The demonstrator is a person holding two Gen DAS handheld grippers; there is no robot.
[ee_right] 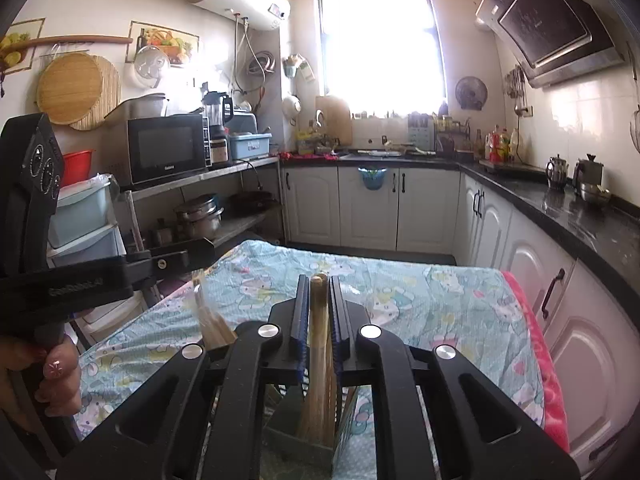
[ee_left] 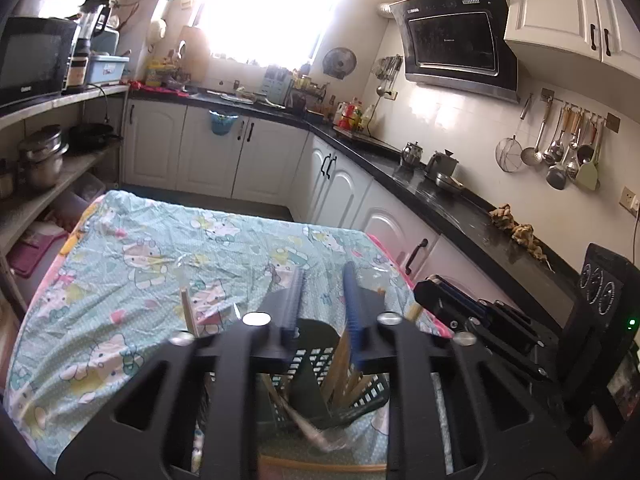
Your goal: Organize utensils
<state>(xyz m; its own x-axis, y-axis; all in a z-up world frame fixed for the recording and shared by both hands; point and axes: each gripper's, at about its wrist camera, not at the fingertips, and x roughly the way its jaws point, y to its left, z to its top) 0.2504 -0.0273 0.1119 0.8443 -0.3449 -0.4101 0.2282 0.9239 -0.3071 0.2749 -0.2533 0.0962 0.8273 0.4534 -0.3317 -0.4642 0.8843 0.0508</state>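
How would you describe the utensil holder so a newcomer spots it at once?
Start at the table with the cartoon-cat cloth in the middle of the kitchen. At its near edge, just below both grippers, stands the dark utensil holder. It is the only container on the cloth, has perforated grid walls, and wooden utensils stick out of it.

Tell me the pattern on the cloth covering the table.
Pale turquoise cloth printed with cartoon cats in pink, yellow and green; clearest in the left wrist view.

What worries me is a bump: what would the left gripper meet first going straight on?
Probably the patterned tablecloth beyond the left gripper; its fingers sit above the black utensil holder, depth unclear.
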